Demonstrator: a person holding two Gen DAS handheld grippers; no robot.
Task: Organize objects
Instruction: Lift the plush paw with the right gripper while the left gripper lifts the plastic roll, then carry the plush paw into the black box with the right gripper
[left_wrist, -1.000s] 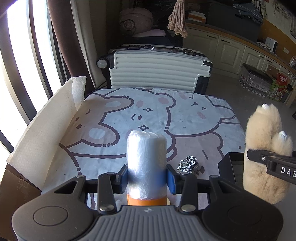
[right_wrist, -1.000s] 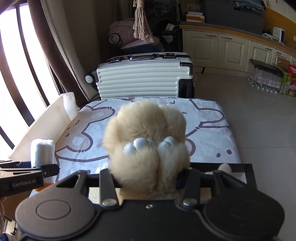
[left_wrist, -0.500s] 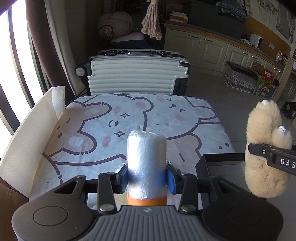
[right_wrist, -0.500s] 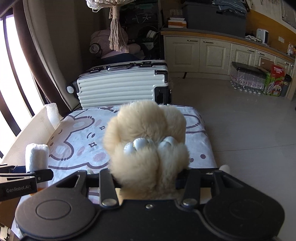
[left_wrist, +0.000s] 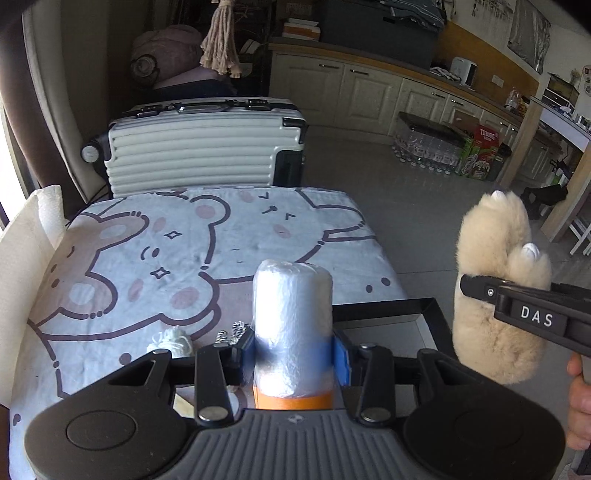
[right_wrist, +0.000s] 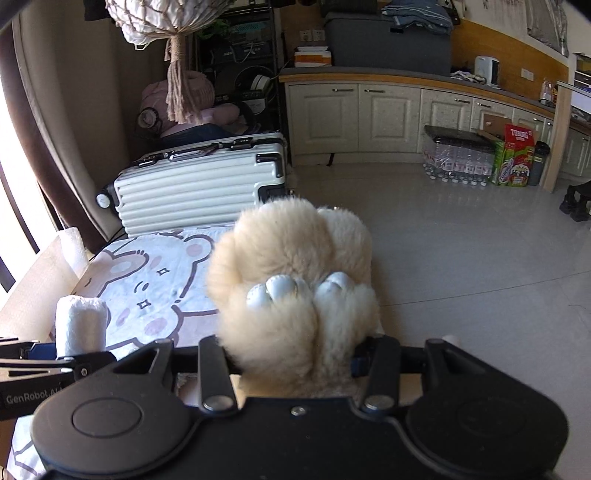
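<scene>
My left gripper (left_wrist: 293, 354) is shut on a roll of clear plastic bags (left_wrist: 291, 321) with an orange band, held upright above the table's near edge. The roll also shows in the right wrist view (right_wrist: 79, 325). My right gripper (right_wrist: 291, 360) is shut on a beige plush paw (right_wrist: 291, 295) with white claws. The paw shows at the right in the left wrist view (left_wrist: 498, 284), held off the table's right side above a black tray (left_wrist: 413, 308). A white string bundle (left_wrist: 171, 341) and a black-and-white cord (left_wrist: 232, 332) lie on the bear-print cloth (left_wrist: 184, 251).
A white ribbed suitcase (left_wrist: 199, 147) stands behind the table. White paper towel (left_wrist: 26, 258) drapes over the table's left edge. Cabinets, bottled water packs (right_wrist: 458, 162) and bare tiled floor (right_wrist: 461, 240) lie to the right.
Both grippers have pulled back, risen and swung right, still holding the roll and the paw. The black tray has come further into the left wrist view.
</scene>
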